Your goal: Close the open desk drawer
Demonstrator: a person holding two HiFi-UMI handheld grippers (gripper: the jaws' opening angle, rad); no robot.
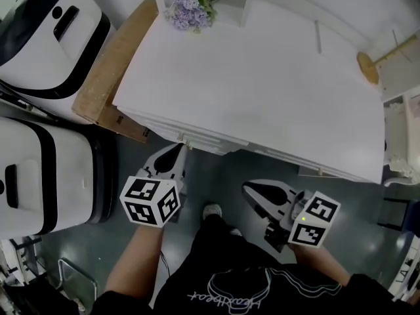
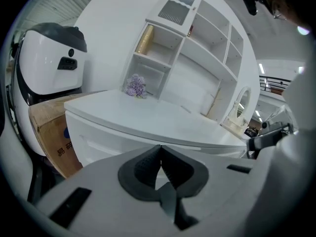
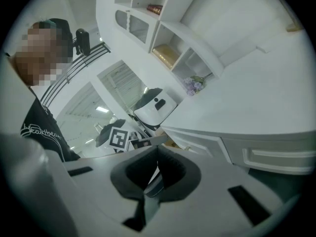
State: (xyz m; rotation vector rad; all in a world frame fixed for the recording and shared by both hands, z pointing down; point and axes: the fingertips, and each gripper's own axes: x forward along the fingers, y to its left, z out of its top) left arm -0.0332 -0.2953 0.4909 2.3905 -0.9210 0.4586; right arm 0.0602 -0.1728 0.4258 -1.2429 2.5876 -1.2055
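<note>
The white desk (image 1: 262, 77) fills the middle of the head view. Its drawer front (image 1: 203, 138) juts slightly past the desk's near edge on the left side. My left gripper (image 1: 178, 149) is shut and empty, its tips just in front of that drawer front. In the left gripper view the gripper (image 2: 160, 148) points at the drawer front (image 2: 98, 139) below the desktop. My right gripper (image 1: 249, 189) is lower and to the right, shut and empty, apart from the desk. The right gripper view shows the gripper (image 3: 158, 148) and a drawer front (image 3: 276, 154) with a recessed handle.
Two white machines (image 1: 46, 38) (image 1: 39, 176) stand at the left, with a cardboard box (image 1: 108, 71) against the desk's left side. Purple flowers (image 1: 189, 10) lie by a white shelf unit (image 2: 197, 38) at the desk's back. A wooden disc (image 1: 367, 67) sits at the right. My shoe (image 1: 211, 210) is on the grey floor.
</note>
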